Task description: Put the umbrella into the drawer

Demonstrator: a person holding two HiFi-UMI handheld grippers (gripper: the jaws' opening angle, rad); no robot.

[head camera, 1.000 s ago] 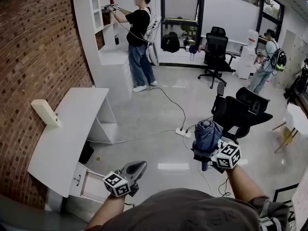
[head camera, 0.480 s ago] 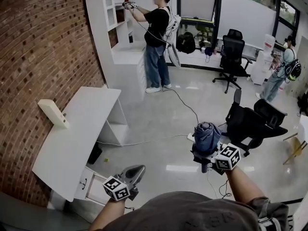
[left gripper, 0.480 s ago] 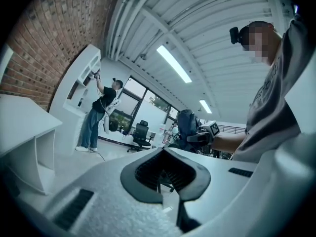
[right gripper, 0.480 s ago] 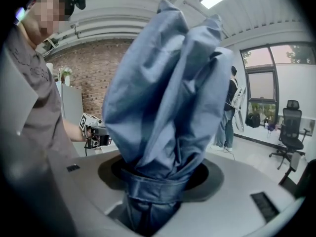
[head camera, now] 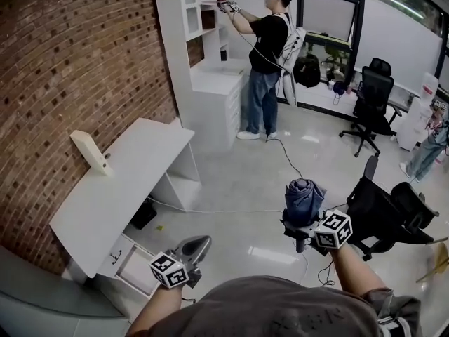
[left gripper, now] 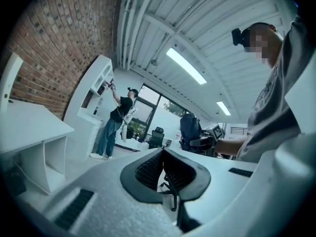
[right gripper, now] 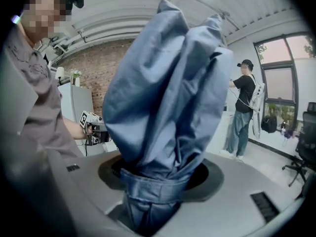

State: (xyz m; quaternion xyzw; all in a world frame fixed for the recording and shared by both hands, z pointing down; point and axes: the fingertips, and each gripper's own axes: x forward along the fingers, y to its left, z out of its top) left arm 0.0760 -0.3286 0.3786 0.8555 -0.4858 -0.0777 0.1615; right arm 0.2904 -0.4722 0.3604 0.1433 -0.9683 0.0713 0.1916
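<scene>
Umbrella [head camera: 303, 199] nearer desk [head camera: 119, 188], snug in R fingers [right gripper: 207, 177]

No word, number or brand mark can be read anywhere. The marker cube [head camera: 169, 269] on the left gripper [head camera: 202, 242] and the marker cube [head camera: 332, 229] on the right gripper [head camera: 302, 221] bear only black-and-white square patterns (codes, not letters).
</scene>
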